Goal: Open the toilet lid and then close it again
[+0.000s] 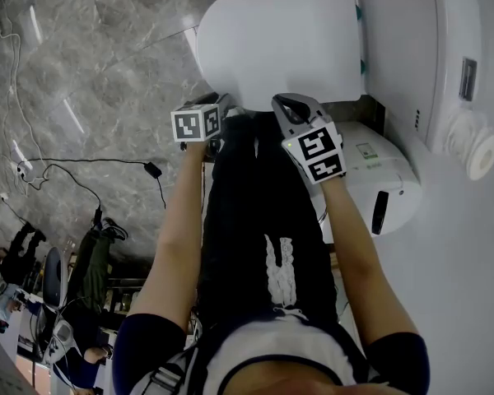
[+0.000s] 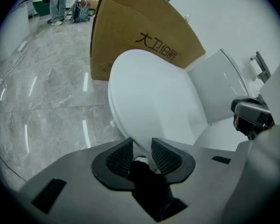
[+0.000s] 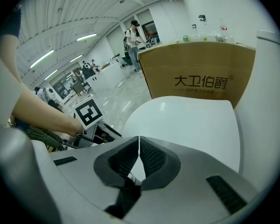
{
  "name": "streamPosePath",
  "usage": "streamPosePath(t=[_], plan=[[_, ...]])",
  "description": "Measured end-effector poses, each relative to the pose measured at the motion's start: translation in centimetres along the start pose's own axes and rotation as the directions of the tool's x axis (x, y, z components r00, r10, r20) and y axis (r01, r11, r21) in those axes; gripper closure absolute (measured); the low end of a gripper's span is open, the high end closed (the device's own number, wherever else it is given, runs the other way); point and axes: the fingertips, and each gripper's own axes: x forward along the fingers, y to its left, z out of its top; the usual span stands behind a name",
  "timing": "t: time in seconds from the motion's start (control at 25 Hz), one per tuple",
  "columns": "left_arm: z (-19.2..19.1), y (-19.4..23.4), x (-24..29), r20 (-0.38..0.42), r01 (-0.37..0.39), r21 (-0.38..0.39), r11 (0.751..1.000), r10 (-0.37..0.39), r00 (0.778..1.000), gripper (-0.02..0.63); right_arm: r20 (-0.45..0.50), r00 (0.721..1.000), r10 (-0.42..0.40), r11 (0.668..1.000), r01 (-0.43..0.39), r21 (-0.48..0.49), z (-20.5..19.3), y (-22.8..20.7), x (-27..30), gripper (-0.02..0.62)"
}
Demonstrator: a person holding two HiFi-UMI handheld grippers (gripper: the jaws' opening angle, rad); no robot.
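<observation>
Dark trousers (image 1: 263, 196); grey marble floor (image 1: 82, 72); cardboard box (image 2: 130, 36) behind toilet lid (image 1: 280, 39).

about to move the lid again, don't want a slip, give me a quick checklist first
1. Left gripper gripping the lid: ok, the front edge sits between its jaws.
2. Right gripper empty: ok, jaws together with nothing in them.
3. Right gripper off the lid: cannot tell, it is close above the front edge.
4. Lid top bare: ok, nothing lies on it.
5. Lid fully down: cannot tell from these views.
6. Box out of the way: ok, it stands beyond the toilet.
</observation>
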Motion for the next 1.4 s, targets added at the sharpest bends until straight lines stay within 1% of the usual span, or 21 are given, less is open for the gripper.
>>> streamPosePath(t=[0.28,0.52,0.8,0.88,0.92,0.96,1.0,1.04,1.08,1.12,1.16,1.2,1.28,1.32,1.4], plan=[[-0.3,0.5,0.7,-0.019,-0.017,-0.007,1.0,0.017,1.0,0.483,-0.005,1.0,0.003,1.0,-0.003,0.015,-0.8,-0.4,0.0,0.581],[-0.3,0.8,1.3,-0.015,-0.041,-0.022,0.999,0.041,0.999,0.483,-0.011,1.0,0.017,1.0,-0.017,0.011,-1.1,-0.5,0.1,0.581],[-0.3,1.0,1.4,-0.002,-0.039,-0.05,0.998,0.038,0.999,0.482,-0.018,1.0,0.021,1.0,-0.021,0.004,-1.3,-0.5,0.0,0.581],[-0.3,1.0,1.2,-0.008,-0.057,-0.041,0.998,0.056,0.998,0.48,-0.024,0.999,0.023,1.0,-0.023,0.001,-1.2,-0.2,-0.4,0.581],[-0.3,1.1,1.0,-0.012,-0.079,-0.031,0.996,0.078,0.997,0.484,-0.029,0.999,0.026,1.0,-0.026,0.001,-1.3,0.0,-0.5,0.581],[-0.4,1.4,0.8,-0.015,-0.114,-0.019,0.993,0.114,0.993,0.506,-0.036,0.999,0.03,1.0,-0.03,0.002,-1.4,0.1,-0.7,0.581],[-0.5,1.9,0.5,-0.017,-0.167,-0.006,0.986,0.167,0.986,0.548,-0.045,0.998,0.035,0.999,-0.035,0.001,-1.5,0.3,-0.8,0.581],[-0.6,2.4,0.1,-0.019,-0.231,0.007,0.973,0.232,0.973,0.598,-0.052,0.998,0.039,0.999,-0.039,-0.002,-1.6,0.5,-1.0,0.581],[-0.7,3.0,-0.4,-0.02,-0.292,0.027,0.956,0.292,0.956,0.598,-0.058,0.997,0.042,0.999,-0.042,-0.003,-1.5,0.7,-1.2,0.581],[-0.8,3.3,-0.9,-0.02,-0.334,0.055,0.941,0.335,0.942,0.598,-0.062,0.997,0.045,0.999,-0.045,-0.004,-1.4,0.9,-1.5,0.581],[-1.0,3.4,-1.4,-0.016,-0.353,0.084,0.932,0.356,0.934,0.598,-0.064,0.997,0.048,0.999,-0.049,-0.003,-1.2,1.1,-1.6,0.581],[-1.0,3.2,-1.8,-0.004,-0.357,0.106,0.928,0.359,0.933,0.598,-0.065,0.997,0.053,0.999,-0.053,0.0,-1.0,1.3,-1.8,0.581],[-0.5,1.8,-2.8,0.046,-0.333,0.12,0.935,0.33,0.943,0.599,-0.065,0.996,0.062,0.998,-0.062,0.004,-0.7,1.8,-2.3,0.581],[0.2,0.6,-3.5,0.088,-0.304,0.12,0.945,0.294,0.952,0.599,-0.064,0.996,0.066,0.998,-0.066,0.005,-0.6,2.0,-2.5,0.581],[1.7,-2.6,-5.0,0.185,-0.217,0.126,0.968,0.192,0.964,0.6,-0.059,0.996,0.073,0.997,-0.072,0.008,-0.4,2.4,-3.0,0.581]])
